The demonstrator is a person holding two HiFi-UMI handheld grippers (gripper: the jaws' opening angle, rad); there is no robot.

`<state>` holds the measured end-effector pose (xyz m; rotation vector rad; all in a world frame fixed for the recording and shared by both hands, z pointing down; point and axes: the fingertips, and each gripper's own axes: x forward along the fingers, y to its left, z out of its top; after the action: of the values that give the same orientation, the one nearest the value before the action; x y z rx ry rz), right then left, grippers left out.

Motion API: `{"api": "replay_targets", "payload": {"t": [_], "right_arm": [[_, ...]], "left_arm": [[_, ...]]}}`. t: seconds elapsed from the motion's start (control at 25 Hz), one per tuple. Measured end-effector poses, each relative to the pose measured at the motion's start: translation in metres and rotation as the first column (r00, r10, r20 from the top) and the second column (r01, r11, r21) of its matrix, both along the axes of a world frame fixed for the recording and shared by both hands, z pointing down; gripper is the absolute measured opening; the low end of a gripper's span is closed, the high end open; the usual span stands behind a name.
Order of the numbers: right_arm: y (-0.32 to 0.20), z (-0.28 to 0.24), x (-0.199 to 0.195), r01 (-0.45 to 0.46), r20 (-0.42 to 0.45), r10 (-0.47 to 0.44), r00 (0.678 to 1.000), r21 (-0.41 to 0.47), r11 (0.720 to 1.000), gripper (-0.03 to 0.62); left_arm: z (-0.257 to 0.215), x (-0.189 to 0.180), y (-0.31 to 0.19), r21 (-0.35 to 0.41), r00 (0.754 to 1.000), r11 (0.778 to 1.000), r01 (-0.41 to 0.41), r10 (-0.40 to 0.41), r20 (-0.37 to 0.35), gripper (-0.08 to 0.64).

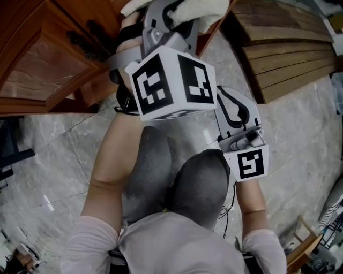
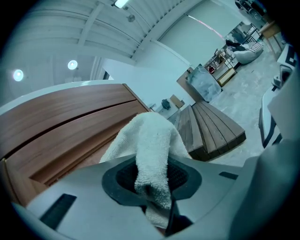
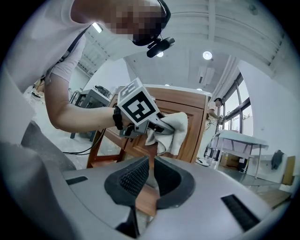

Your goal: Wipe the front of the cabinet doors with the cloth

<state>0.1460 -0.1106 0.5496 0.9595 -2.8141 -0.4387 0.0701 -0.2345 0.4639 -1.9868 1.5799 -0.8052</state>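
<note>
A white terry cloth (image 2: 152, 150) is clamped between the jaws of my left gripper (image 2: 152, 177) and bunches out past them. In the right gripper view the left gripper (image 3: 161, 124) holds the cloth (image 3: 174, 127) up against the front of the brown wooden cabinet (image 3: 199, 124), near its right edge. From the head view the cloth (image 1: 187, 10) sits at the top, beside the cabinet door (image 1: 43, 59). My right gripper (image 1: 230, 107) hangs lower and further back, pointing at the cabinet. Its jaws (image 3: 151, 164) are almost together with nothing between them.
A dark slatted wooden platform (image 1: 284, 48) lies on the marble floor (image 1: 64, 155) right of the cabinet. The person's knees (image 1: 177, 182) are just below the grippers. A white table (image 3: 236, 138) and windows stand to the right, far off.
</note>
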Motion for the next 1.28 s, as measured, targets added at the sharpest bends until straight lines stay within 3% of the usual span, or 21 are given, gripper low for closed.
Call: {"api": "replay_targets", "payload": {"t": [0.4,0.72,0.88,1.08,1.28], "right_arm": [[-0.001,-0.002,0.055,-0.064,0.012,0.064,0.998,-0.007,0.998,0.057],[0.0,0.002,0.068,-0.075,0.029,0.075,0.997,-0.012,0.997,0.057],[-0.001,0.001,0.068,-0.078,0.037,0.078,0.996,-0.008,0.997,0.057],[-0.001,0.002,0.052,-0.05,0.042,0.05,0.998,-0.003,0.999,0.057],[0.001,0.005,0.024,-0.002,0.05,0.002,0.999,-0.004,1.0,0.057]], "left_arm": [[0.006,0.054,-0.032,0.002,0.998,1.0,-0.028,0.028,0.06,0.114],[0.009,0.083,-0.042,0.011,0.993,0.997,-0.08,0.078,0.091,0.114],[0.007,0.088,-0.023,0.027,0.99,0.992,-0.124,0.121,0.077,0.114],[0.024,0.055,0.038,0.026,0.991,0.99,-0.136,0.136,-0.016,0.114],[0.052,-0.022,0.101,0.025,0.996,1.0,-0.004,0.006,-0.09,0.114]]}}
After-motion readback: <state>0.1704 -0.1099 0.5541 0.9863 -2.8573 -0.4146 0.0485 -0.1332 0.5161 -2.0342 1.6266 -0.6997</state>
